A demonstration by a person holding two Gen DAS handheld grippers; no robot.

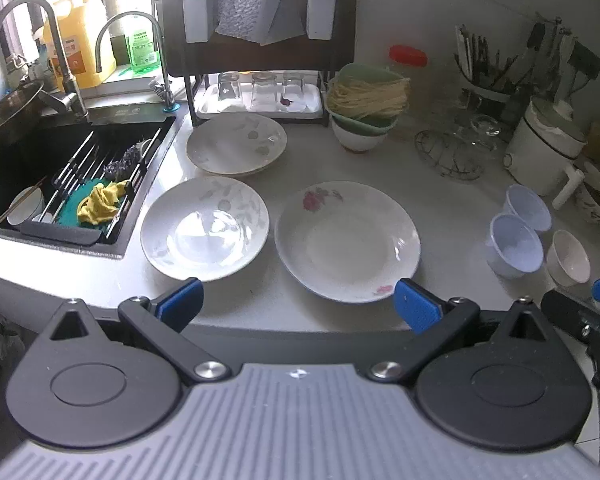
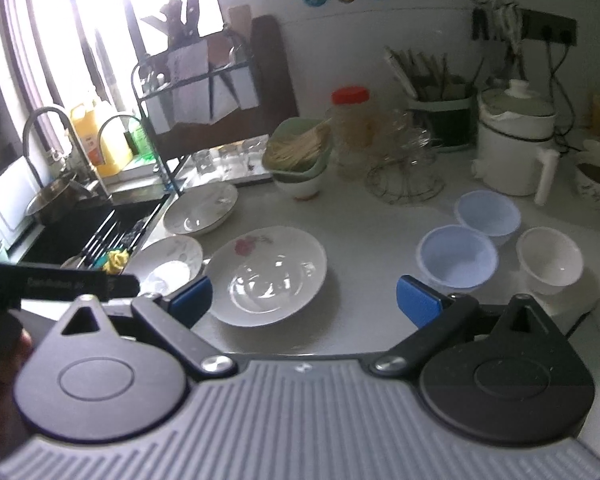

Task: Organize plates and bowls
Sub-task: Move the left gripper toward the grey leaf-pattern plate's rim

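Note:
Three white plates lie on the counter: a rose-patterned plate [image 1: 348, 240] [image 2: 270, 276] at the front middle, a grey-leaf plate [image 1: 204, 228] [image 2: 168, 262] to its left, and a third plate [image 1: 236, 144] [image 2: 200, 208] behind, which seems to sit on another. Two lilac bowls [image 1: 516, 246] [image 1: 530, 208] [image 2: 458, 258] [image 2: 488, 212] and a small white bowl [image 1: 570, 258] [image 2: 550, 258] stand at the right. My left gripper [image 1: 298, 304] is open and empty at the counter's front edge before the plates. My right gripper [image 2: 304, 304] is open and empty, between the rose plate and the lilac bowls.
A sink [image 1: 60, 168] with a rack and yellow cloth lies left. A dish rack with glasses [image 1: 260, 92] stands behind. Stacked bowls with noodles [image 1: 364, 116], a wire basket [image 1: 448, 152], a white pot [image 1: 540, 152] and a utensil holder [image 1: 484, 72] fill the back right.

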